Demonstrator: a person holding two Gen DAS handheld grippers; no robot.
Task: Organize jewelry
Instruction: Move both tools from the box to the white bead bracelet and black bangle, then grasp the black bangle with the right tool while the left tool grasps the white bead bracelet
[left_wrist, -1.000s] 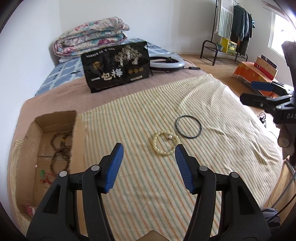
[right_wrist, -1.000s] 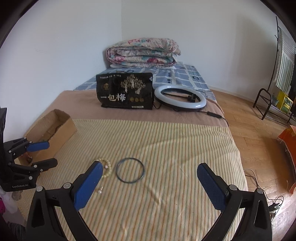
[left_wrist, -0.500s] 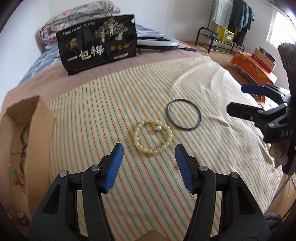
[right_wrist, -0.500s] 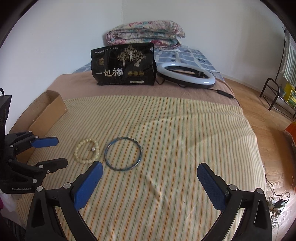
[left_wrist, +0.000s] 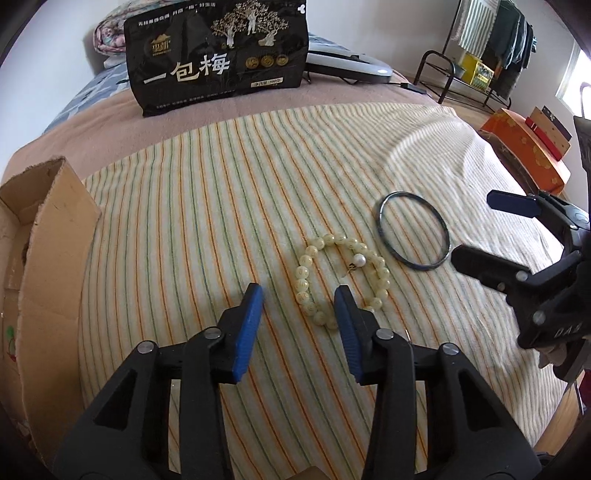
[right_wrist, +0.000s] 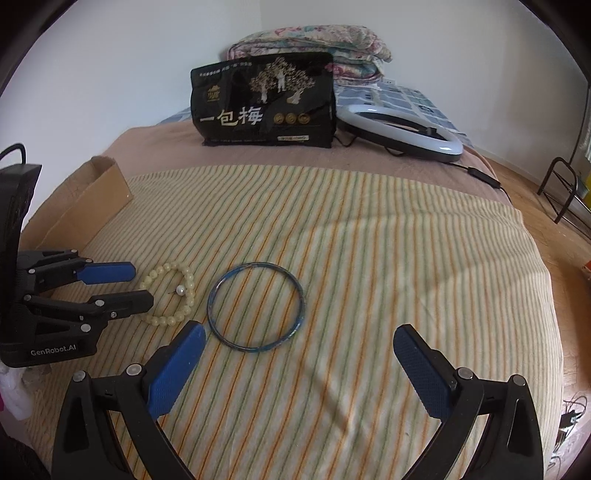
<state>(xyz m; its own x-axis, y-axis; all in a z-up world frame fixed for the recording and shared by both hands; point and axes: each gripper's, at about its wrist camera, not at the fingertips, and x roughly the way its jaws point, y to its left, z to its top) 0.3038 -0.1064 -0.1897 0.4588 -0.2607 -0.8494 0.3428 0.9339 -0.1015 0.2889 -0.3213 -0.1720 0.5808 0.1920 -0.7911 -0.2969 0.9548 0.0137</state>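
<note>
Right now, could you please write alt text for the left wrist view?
An open left hand-held gripper hovers at a cream bead bracelet on a striped blanket. A dark bangle lies beside it, near the right hand-held gripper; a cardboard box stands left.

bare striped cloth (right_wrist: 388, 258) ahead | cardboard box (left_wrist: 55, 236) left | black bag (right_wrist: 262, 103) behind

On the striped blanket (right_wrist: 369, 258), the beaded bracelet (right_wrist: 173, 295) lies at lower left of the right wrist frame, the bangle (right_wrist: 256, 306) just beside it to the right, apart. The cardboard box (right_wrist: 92, 199) sits at the blanket's left edge. Behind, top centre, stands the snack bag (right_wrist: 262, 103), with the ring light (right_wrist: 402, 129) to its right
</note>
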